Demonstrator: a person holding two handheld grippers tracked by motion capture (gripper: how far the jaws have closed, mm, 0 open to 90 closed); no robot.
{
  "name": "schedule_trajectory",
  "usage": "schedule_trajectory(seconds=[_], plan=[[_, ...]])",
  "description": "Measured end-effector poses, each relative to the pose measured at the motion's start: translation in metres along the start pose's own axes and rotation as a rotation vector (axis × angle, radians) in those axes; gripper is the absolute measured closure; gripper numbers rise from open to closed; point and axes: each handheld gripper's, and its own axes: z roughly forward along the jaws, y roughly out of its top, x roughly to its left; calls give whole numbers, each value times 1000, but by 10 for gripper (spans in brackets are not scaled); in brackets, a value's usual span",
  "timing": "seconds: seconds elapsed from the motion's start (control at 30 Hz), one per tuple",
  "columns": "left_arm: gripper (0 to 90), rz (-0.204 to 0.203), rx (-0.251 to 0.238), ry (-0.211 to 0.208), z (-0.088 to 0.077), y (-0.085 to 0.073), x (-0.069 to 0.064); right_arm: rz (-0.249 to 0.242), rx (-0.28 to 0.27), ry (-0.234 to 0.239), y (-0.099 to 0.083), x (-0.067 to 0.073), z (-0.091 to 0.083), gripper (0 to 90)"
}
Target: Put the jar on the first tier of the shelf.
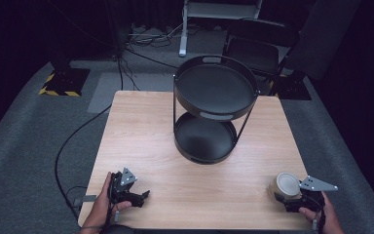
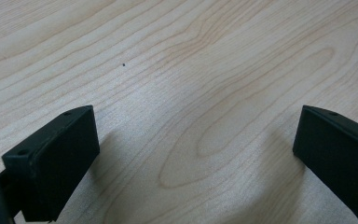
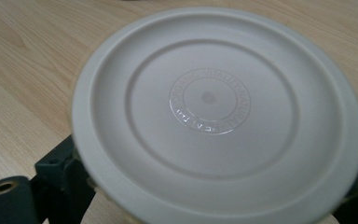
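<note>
A round container with a white lid (image 1: 286,184) and a tan body stands near the table's front right corner. My right gripper (image 1: 284,197) is shut on it. In the right gripper view the lid (image 3: 214,112) looms close, with a black finger (image 3: 56,168) showing under its left edge and the other at the far right edge. My left gripper (image 1: 143,196) lies low over the front left of the table, open. In the left gripper view its jaws (image 2: 195,116) stand wide apart over bare wood.
A black two-tier round tray stand (image 1: 216,116) stands at the middle back of the wooden table (image 1: 141,136), both tiers bare. Behind the table are a black folding chair (image 1: 253,48), floor cables (image 1: 126,63) and a yellow-striped base (image 1: 61,83).
</note>
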Motion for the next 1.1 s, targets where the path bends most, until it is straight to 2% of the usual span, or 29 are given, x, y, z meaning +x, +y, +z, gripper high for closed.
schedule_trajectory(seconds=[0.47,1.1], plan=[[0,2,0,0,0,0,0,9,-3,-26,8,2,-4,89],[0,2,0,0,0,0,0,-20,-6,-47,40,14,-4,89]])
